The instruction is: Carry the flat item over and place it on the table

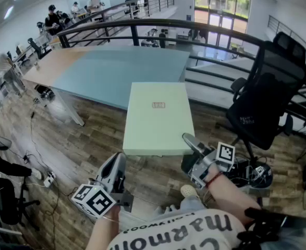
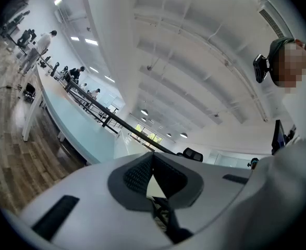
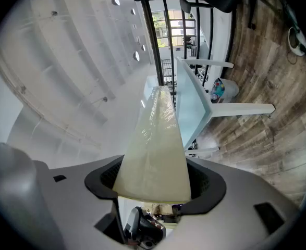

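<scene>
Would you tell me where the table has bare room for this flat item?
The pale blue tabletop looks bare from its near edge to the black railing. The black office chair crowds the right; people gather far left.

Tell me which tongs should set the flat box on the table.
Right: the right tongs grip the pale green box, facing the table; the left tongs look shut beside it.

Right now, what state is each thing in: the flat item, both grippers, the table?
flat item: carried in the air, roughly level, not yet set down.
right gripper: jaws clamped on the flat item's near edge.
left gripper: jaws shut, holding nothing.
table: just ahead, flat item not resting on it.
</scene>
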A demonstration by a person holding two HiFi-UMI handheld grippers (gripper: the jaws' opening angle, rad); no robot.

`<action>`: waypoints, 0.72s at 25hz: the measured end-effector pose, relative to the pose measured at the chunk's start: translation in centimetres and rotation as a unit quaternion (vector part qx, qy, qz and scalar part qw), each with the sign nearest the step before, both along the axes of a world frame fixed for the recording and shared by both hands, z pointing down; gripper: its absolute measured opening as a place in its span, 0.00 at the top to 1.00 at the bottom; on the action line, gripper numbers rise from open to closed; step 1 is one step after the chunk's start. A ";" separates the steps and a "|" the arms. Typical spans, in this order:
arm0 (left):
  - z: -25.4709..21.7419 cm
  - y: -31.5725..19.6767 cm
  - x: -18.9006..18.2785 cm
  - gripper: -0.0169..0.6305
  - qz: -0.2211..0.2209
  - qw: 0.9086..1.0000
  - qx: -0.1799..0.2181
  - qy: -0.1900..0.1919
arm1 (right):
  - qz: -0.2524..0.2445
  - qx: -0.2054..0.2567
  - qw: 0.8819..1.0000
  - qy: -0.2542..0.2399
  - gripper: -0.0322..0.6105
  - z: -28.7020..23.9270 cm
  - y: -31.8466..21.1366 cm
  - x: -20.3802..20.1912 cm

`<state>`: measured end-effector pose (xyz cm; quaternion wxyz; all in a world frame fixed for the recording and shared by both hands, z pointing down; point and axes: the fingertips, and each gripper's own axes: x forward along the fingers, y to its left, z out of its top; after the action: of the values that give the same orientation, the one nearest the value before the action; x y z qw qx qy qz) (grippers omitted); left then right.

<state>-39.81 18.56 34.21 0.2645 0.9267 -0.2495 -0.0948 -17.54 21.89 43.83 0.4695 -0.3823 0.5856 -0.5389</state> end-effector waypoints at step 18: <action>0.2 -1.5 4.4 0.97 0.043 0.999 -0.001 -0.004 | 0.017 0.011 0.999 -0.029 0.47 0.6 -1.6 3.3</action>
<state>-35.40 17.11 34.38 0.2680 0.9367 -0.2107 -0.0796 -14.26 20.33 44.44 0.4994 -0.3711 0.5713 -0.5352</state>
